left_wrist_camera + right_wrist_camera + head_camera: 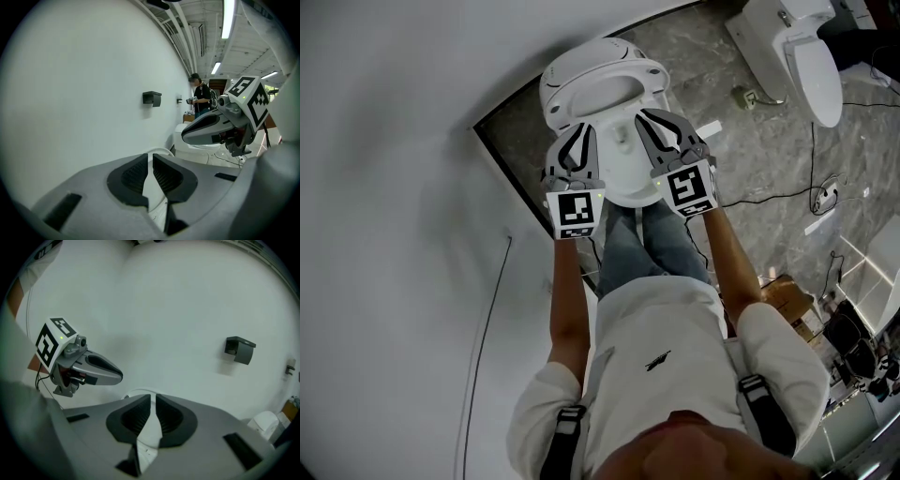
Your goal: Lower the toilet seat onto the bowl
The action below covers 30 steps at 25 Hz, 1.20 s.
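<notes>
Toilet seat (558, 89) stood raised against the white wall (394, 141), behind the bowl (625, 173). Left gripper (579, 136) and right gripper (654, 120) hovered over the bowl, both claws pinched narrow, empty.

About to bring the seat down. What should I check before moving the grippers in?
1. Toilet seat raised, ready to lower: ok.
2. Left gripper open for a grip: not ok, shut and empty.
3. Right gripper open for a grip: not ok, shut and empty.
4. Tips touching the seat: cannot tell; both sit near its lower edge.
5. Bowl rim clear: cannot tell, the grippers cover its sides.
</notes>
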### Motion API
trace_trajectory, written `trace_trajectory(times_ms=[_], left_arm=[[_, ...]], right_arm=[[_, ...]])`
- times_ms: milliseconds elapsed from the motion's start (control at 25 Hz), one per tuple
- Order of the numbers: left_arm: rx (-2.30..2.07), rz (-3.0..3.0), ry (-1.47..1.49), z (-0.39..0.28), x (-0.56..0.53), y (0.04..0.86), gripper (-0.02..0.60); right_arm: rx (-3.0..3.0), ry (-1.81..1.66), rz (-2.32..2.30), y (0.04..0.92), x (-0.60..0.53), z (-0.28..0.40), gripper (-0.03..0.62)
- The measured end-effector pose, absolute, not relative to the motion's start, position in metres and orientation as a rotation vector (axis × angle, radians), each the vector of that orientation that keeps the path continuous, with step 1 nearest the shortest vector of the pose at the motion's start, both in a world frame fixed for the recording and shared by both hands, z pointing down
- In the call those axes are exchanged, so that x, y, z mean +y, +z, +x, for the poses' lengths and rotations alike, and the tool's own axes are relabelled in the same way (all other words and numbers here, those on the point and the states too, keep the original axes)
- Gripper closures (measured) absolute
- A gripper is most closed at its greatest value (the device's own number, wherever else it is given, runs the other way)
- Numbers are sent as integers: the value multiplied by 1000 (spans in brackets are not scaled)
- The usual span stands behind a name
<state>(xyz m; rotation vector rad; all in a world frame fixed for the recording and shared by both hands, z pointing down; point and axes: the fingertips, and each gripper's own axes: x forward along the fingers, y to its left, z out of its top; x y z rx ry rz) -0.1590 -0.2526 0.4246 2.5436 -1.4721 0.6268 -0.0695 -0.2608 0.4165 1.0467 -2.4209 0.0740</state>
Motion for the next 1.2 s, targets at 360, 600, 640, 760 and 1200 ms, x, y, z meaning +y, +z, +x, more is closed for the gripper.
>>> trace_trajectory(times_ms=[360, 600, 640, 760, 1200], left_arm=[[-1469, 2525, 672, -168, -273, 440, 551], [-1462, 2525, 715, -170, -290, 448, 547], [-1460, 2523, 722, -170, -293, 451, 534], [-1454, 2501, 745, -172, -296, 463, 482], [-1463, 2471, 788, -186, -312, 481, 466]], right_arm=[[-2462, 149, 1019, 435, -285, -78, 560], [-2454, 139, 1009, 444, -303, -83, 553], [-2447, 134, 1008, 446, -307, -83, 549], [-2425, 109, 1009, 451, -315, -84, 509], [-2405, 68, 989, 460, -342, -99, 481]])
